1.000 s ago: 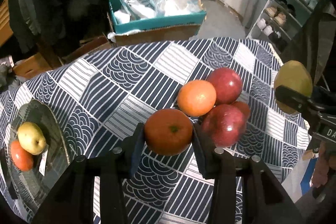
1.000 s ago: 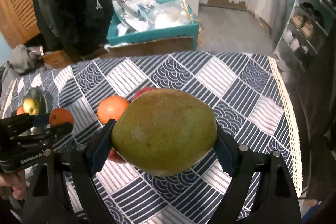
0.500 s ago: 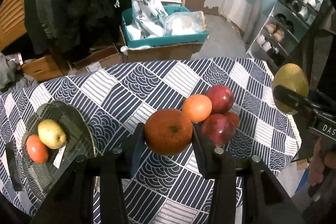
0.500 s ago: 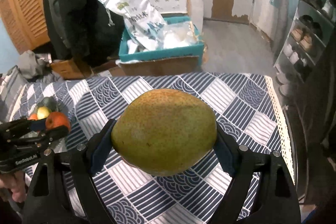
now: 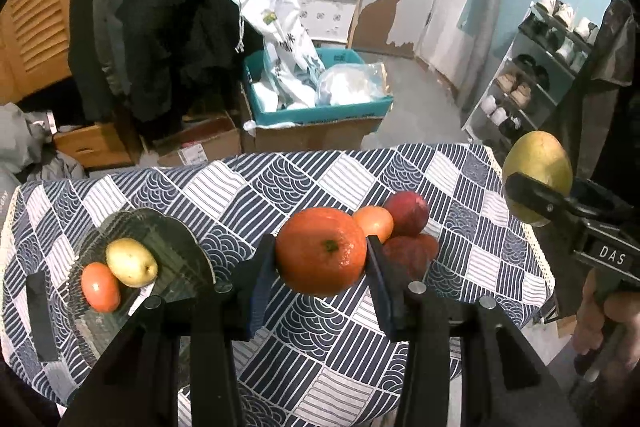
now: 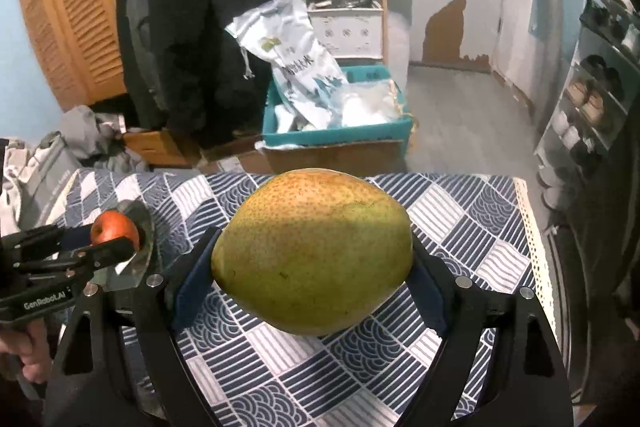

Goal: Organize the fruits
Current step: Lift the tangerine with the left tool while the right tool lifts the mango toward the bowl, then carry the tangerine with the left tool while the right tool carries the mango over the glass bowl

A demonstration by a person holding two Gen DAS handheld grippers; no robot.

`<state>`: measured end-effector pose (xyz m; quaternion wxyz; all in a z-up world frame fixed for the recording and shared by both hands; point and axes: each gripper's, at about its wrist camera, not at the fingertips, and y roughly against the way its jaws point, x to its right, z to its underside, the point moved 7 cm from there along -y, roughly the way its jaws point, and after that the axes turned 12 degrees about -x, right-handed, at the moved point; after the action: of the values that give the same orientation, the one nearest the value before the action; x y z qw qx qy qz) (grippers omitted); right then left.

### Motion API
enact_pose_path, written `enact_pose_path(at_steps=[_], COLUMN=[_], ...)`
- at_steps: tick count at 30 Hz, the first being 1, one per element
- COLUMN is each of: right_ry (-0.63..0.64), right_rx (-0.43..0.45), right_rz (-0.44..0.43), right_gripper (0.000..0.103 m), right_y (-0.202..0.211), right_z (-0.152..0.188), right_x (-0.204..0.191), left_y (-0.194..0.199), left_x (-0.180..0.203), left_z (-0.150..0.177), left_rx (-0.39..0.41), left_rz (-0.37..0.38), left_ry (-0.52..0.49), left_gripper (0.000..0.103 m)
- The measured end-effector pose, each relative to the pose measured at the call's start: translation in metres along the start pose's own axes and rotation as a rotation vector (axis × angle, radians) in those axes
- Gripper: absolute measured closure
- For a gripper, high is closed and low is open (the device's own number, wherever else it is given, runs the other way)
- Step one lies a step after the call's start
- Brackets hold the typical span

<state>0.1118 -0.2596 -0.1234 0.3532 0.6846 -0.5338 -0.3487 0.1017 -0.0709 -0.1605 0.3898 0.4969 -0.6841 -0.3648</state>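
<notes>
My left gripper is shut on an orange and holds it well above the table. My right gripper is shut on a large yellow-green pear, also high above the table; it shows at the right edge of the left wrist view. A dark glass plate at the table's left holds a small yellow pear and a small orange fruit. A pile of an orange and red apples lies right of centre.
The table has a navy-and-white patterned cloth. Beyond its far edge stand a teal box with white bags, cardboard boxes, a wooden shelf and hanging coats. A shoe rack stands at the right.
Both grippers have risen and pulled back from the table with their fruit. The table, plate and fruit pile now look smaller and farther away.
</notes>
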Motion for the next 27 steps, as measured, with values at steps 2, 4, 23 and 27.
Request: enact_pose_path(at_steps=[2, 4, 23, 27], right_ry=[0.011, 0.025, 0.113, 0.142], right_rx=[0.010, 0.018, 0.055, 0.045], right_rz=[-0.005, -0.009, -0.089, -0.110], right_gripper=[0.018, 0.018, 0.018, 0.018], right_y=[0.005, 0.011, 0.026, 0.021], right_z=[-0.001, -0.002, -0.019, -0.022], right_x=[-0.004, -0.010, -0.069, -0.089], left_y=[0.007, 0.012, 0.047, 0.050], left_x=[-0.002, -0.003, -0.037, -0.050], left_z=[0.000, 0.000, 0.009, 0.013], left_rx=[0.012, 0.020, 0.070, 0.069], left_rz=[0.001, 0.002, -0.016, -0.014], left_ry=[0.001, 0.001, 0.051, 0.081], left_gripper=[0.058, 0.058, 0.058, 0.058])
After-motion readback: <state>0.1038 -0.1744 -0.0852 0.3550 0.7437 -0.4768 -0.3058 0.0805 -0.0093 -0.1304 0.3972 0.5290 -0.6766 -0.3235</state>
